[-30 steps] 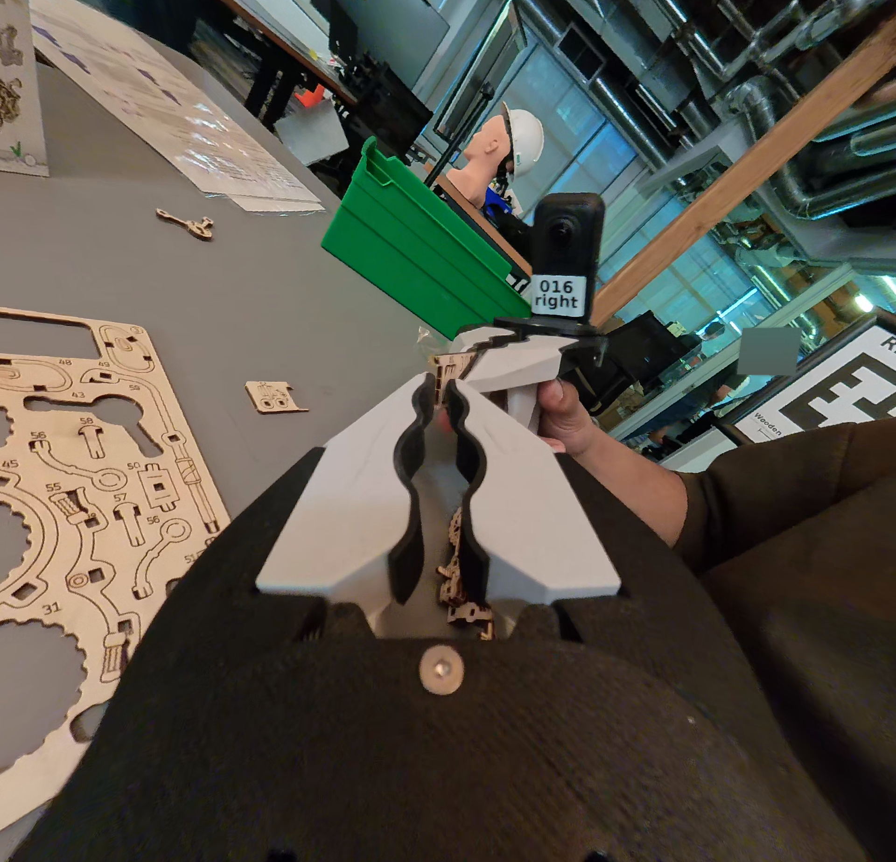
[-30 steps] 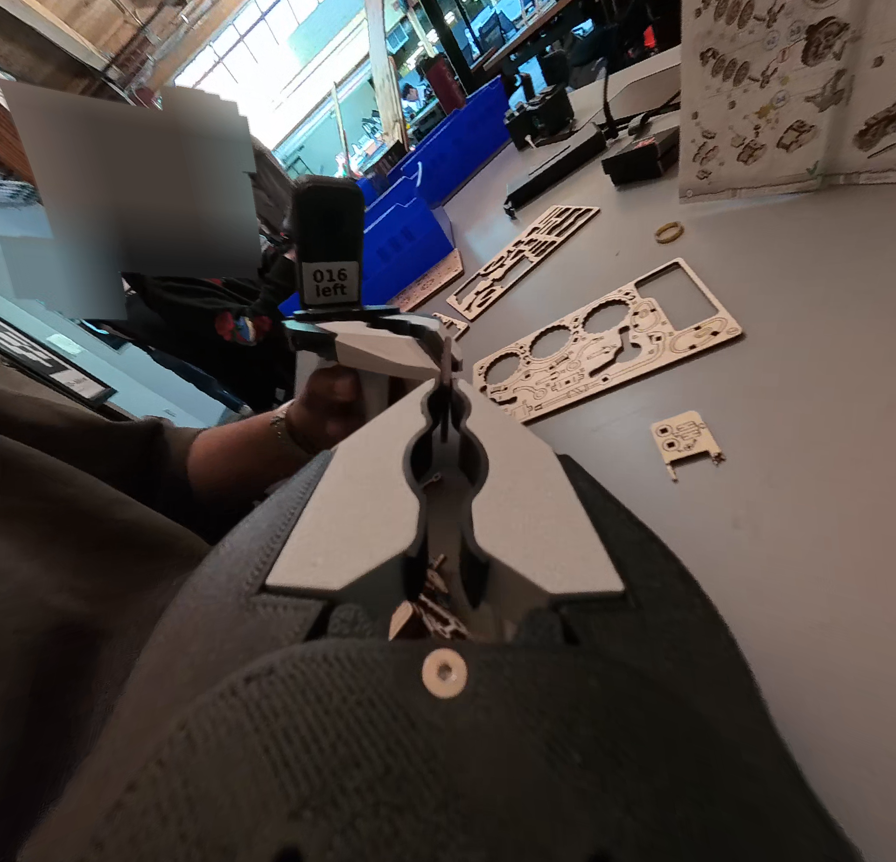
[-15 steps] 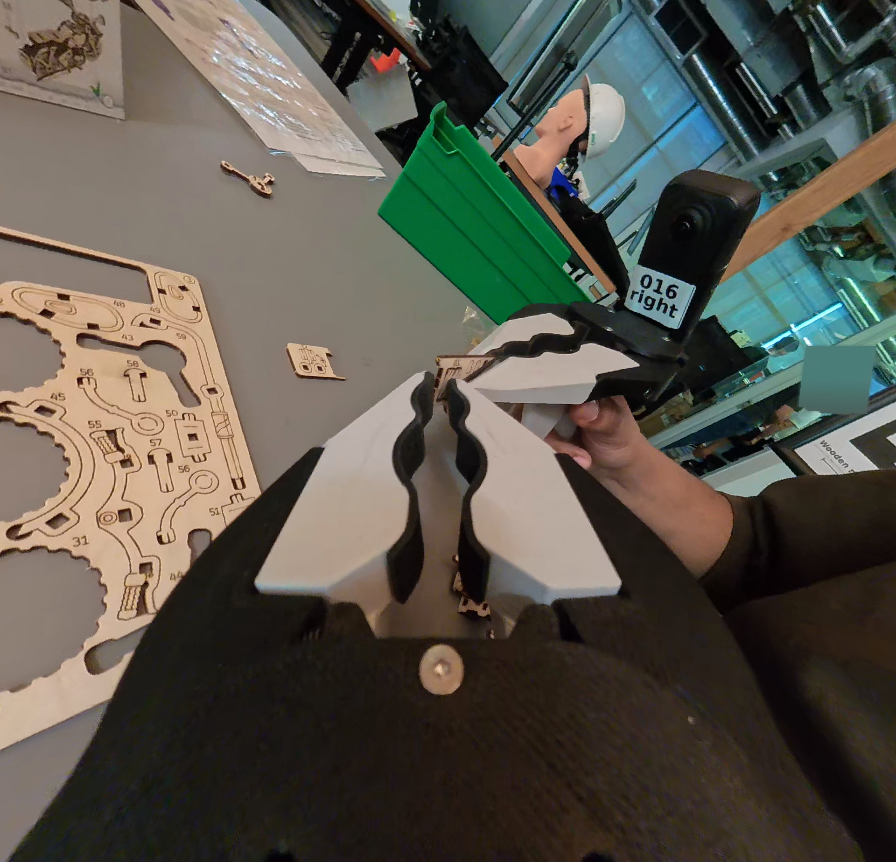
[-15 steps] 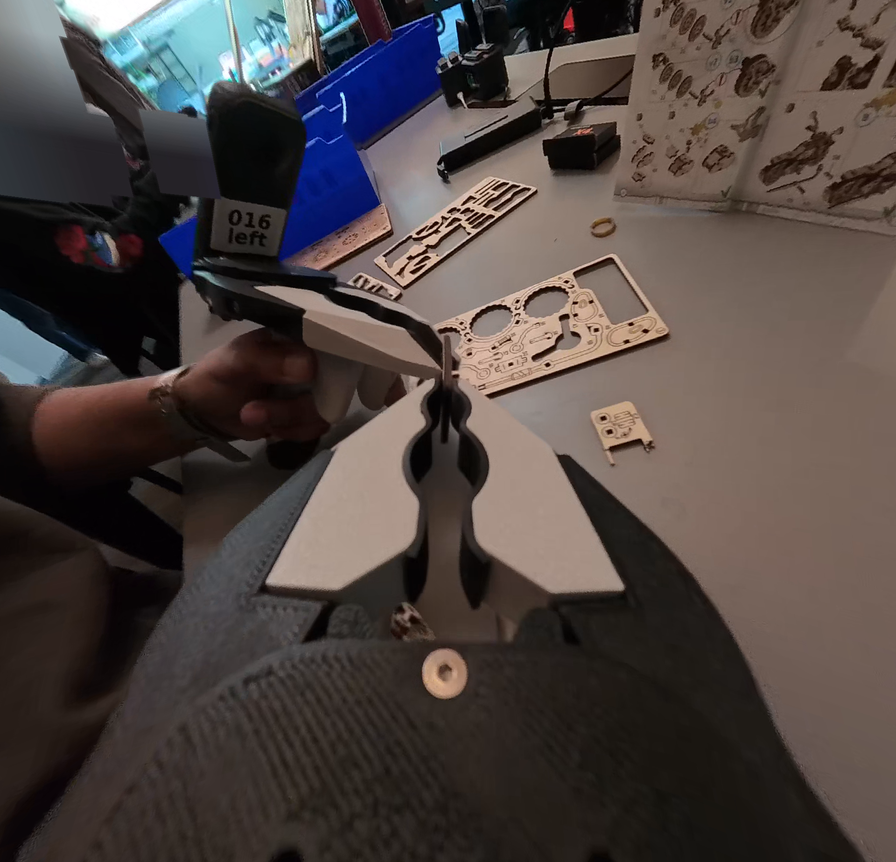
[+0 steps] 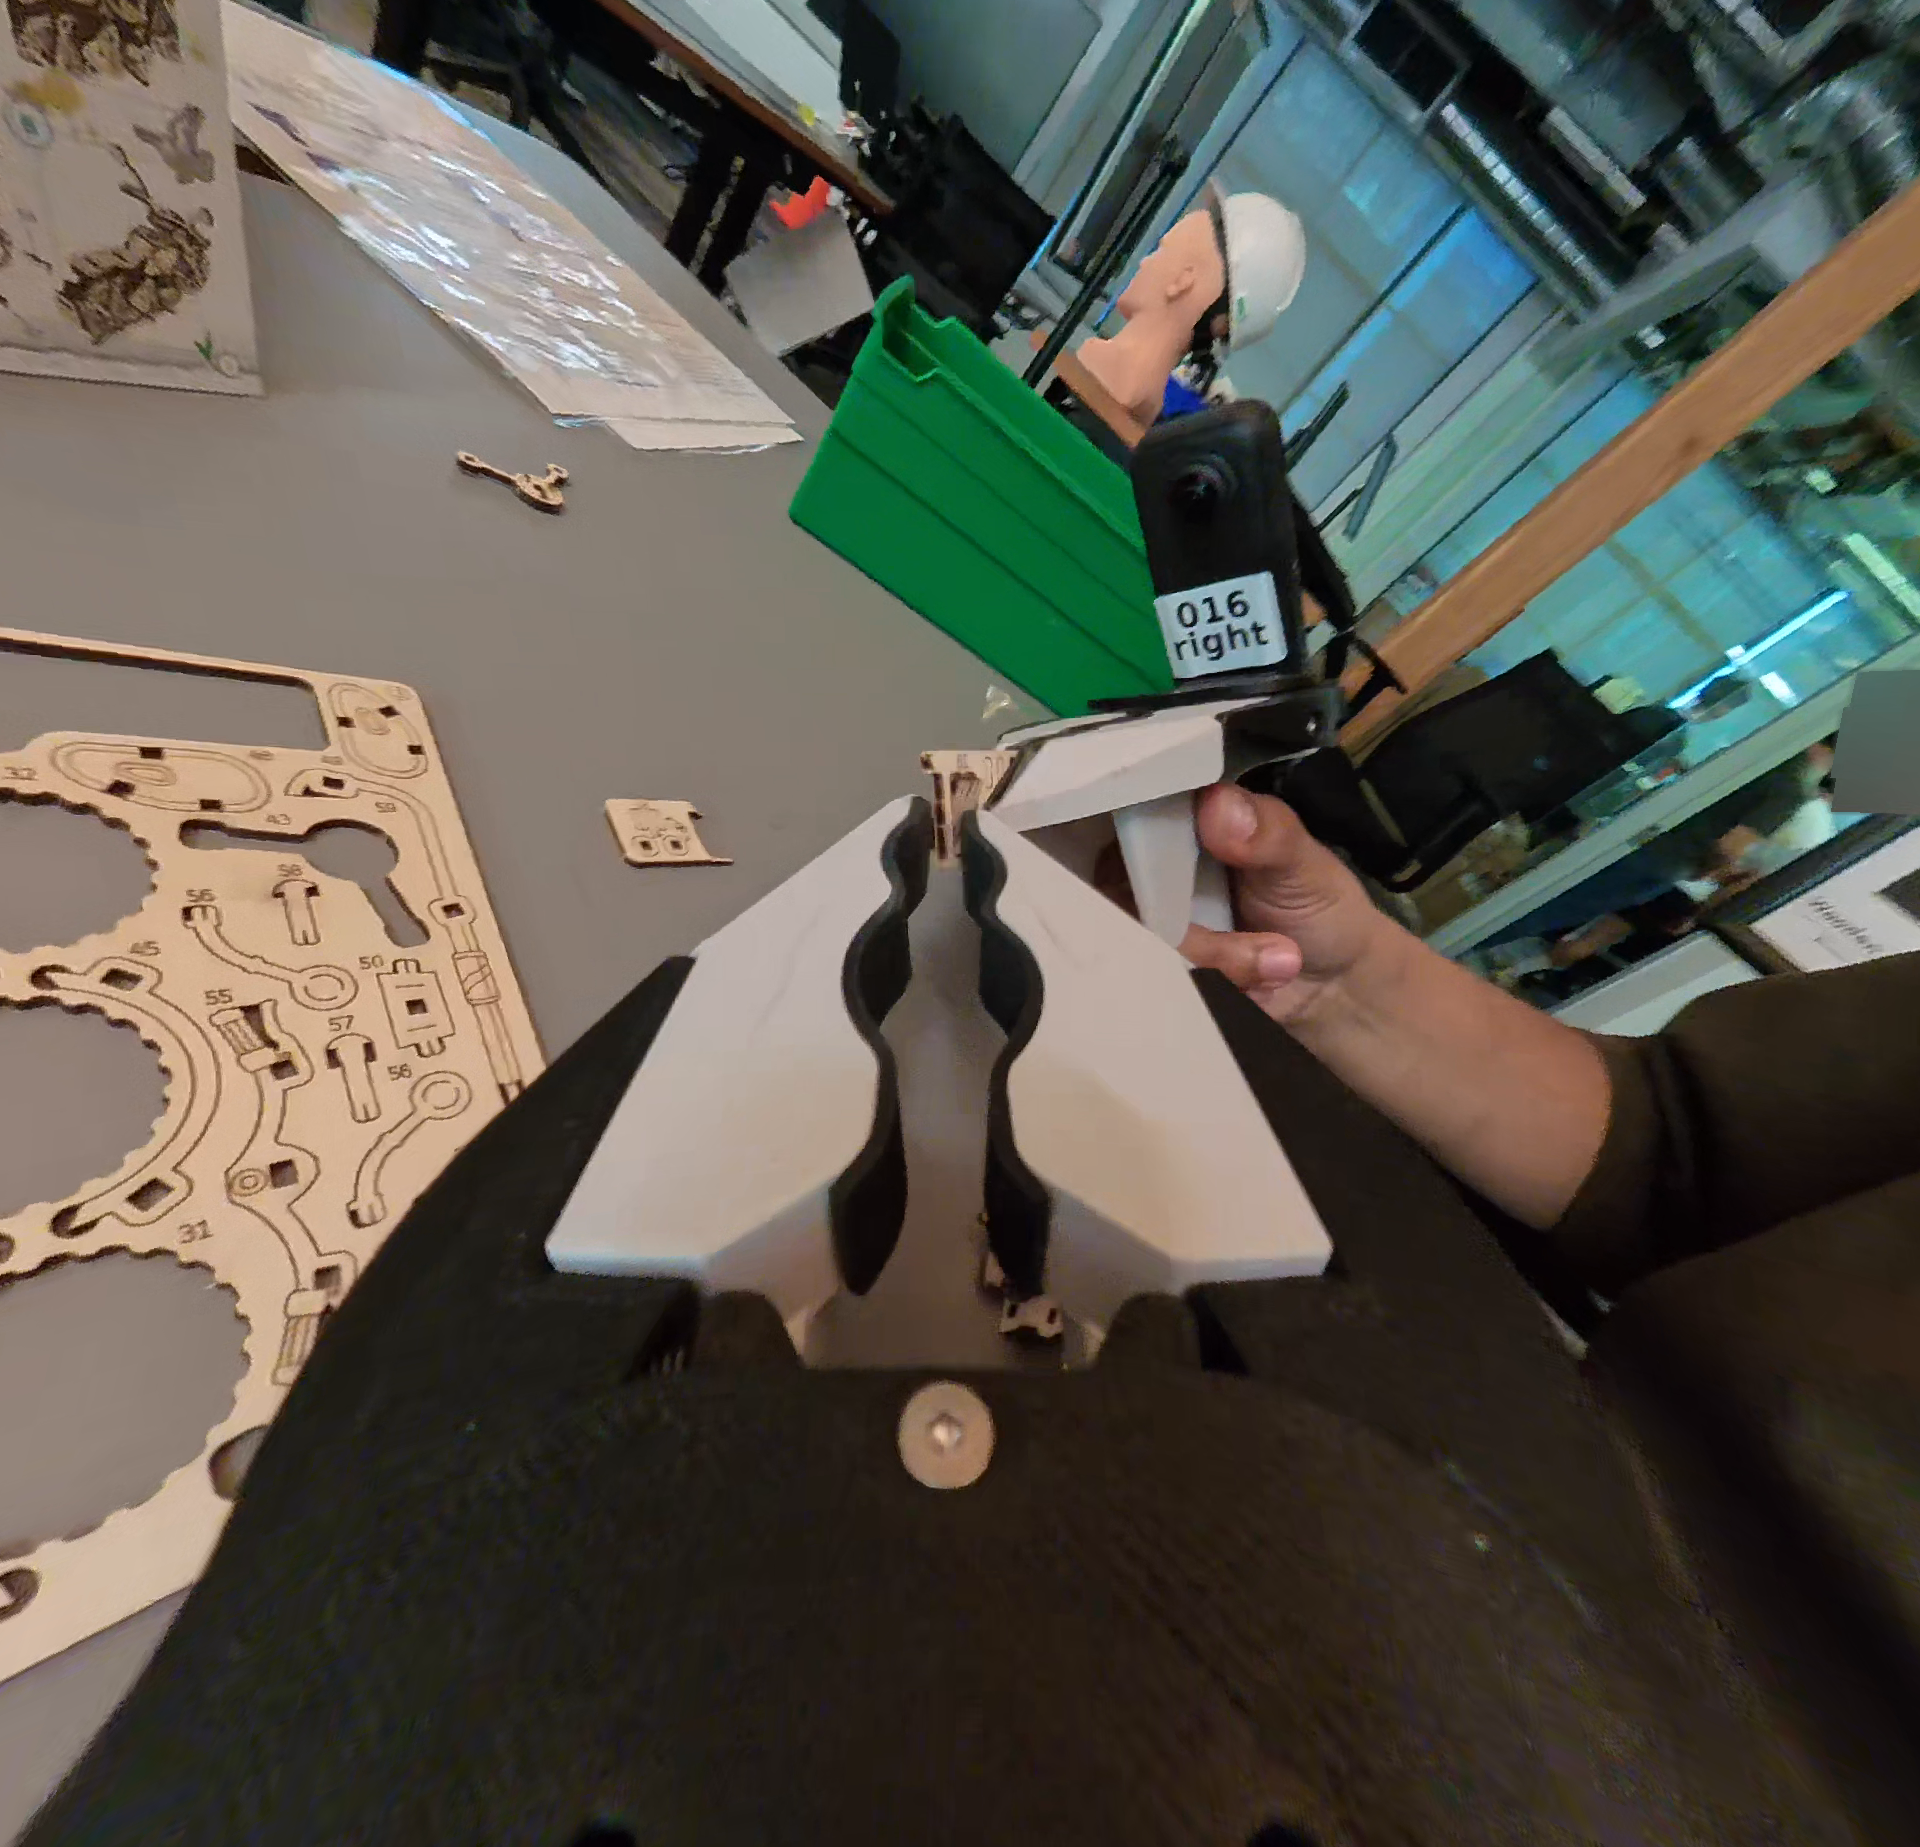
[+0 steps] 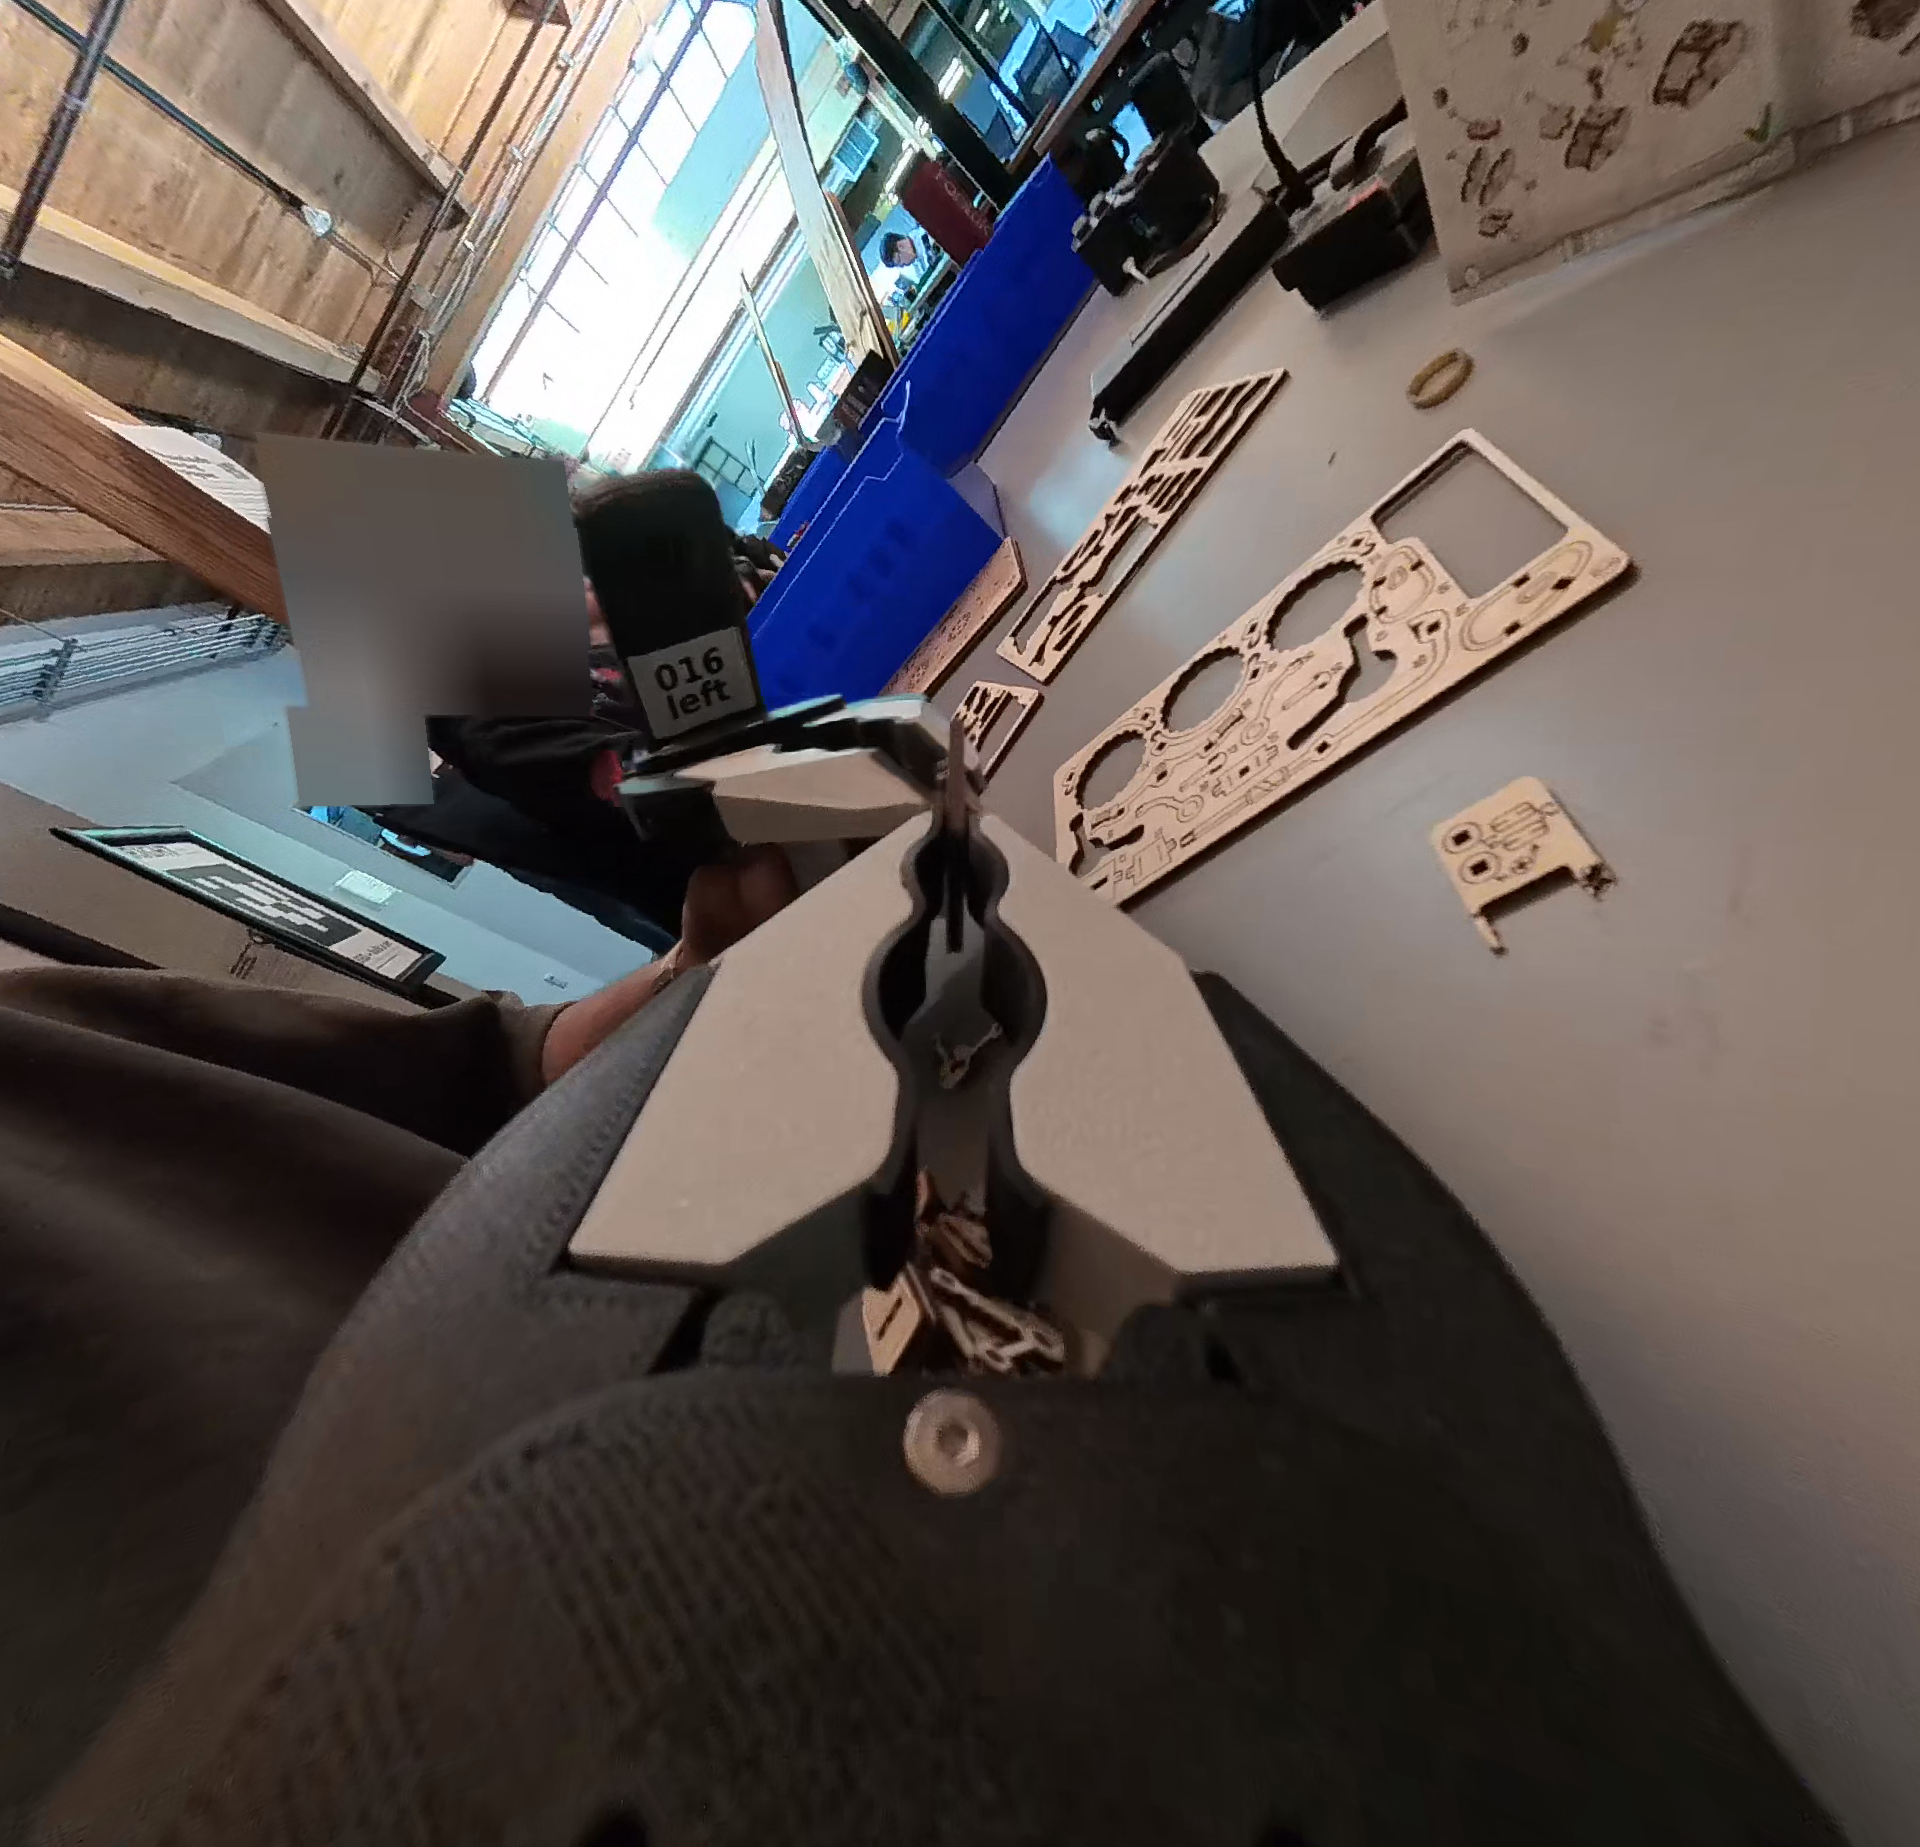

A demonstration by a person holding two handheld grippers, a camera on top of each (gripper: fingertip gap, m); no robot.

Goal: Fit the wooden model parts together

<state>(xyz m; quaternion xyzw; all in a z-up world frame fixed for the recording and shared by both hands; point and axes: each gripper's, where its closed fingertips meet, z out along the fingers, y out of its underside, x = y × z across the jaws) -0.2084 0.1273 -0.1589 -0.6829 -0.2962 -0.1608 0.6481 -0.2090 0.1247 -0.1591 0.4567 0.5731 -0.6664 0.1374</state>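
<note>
The grey table (image 5: 644, 613) fills the left half of your left wrist view and the right half of your right wrist view. On it, at the left edge of the left view, lies the big punched wooden sheet (image 5: 197, 1028) with its round toothed cut-outs; in the right view it sits right of centre. A second, narrower wooden sheet (image 6: 1143, 519) lies just above it there, toward the blue bins (image 6: 914, 509) in the upper middle. A green bin (image 5: 966, 540) stands above centre in the left view, behind your right gripper (image 5: 1013, 774). Printed instruction sheets (image 5: 114, 156) stand in the upper left of that view.

Your left gripper (image 5: 943, 833) has its jaws drawn narrow at the tips, pinching a thin wooden model part (image 5: 948, 800) that stands out just above centre. Your right gripper comes in from the right of that view, its tip touching the same part. In the right view, your right gripper's own jaws are nearly together on a thin wooden piece seen edge-on (image 6: 954, 810), and the left gripper meets it from the left. Whether the two grippers hold one piece or two joined ones, you cannot tell from here.

A small loose square part (image 5: 665, 831) lies on the table just left of centre in the left view. A tiny key-shaped part (image 5: 516, 480) lies above it, and a small ring (image 6: 1441, 376) sits in the upper right of the right view.
</note>
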